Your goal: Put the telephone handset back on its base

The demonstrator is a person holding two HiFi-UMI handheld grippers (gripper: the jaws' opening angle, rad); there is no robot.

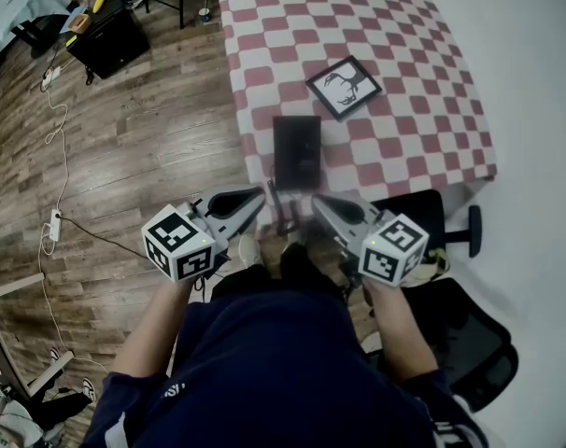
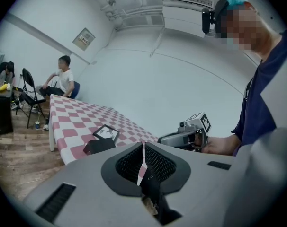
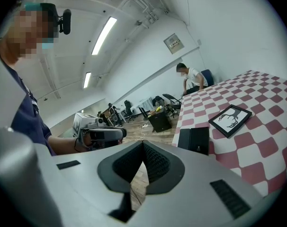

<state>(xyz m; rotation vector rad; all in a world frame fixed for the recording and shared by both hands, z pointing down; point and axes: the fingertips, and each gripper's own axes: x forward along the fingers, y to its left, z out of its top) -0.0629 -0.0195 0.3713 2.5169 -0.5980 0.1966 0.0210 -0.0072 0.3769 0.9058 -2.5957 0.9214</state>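
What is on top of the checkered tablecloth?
On the checkered tablecloth lie a flat black box near the front edge and a framed antler picture beyond it. The cloth hides whatever is beneath it.

Wood floor (image 1: pixel 143 147), checkered table (image 1: pixel 358 35) (white walls (image 2: pixel 157 89))

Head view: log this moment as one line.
stage: not started | left gripper: shut, empty | right gripper: shut, empty | black flat object: on table, near edge | handset: not made out
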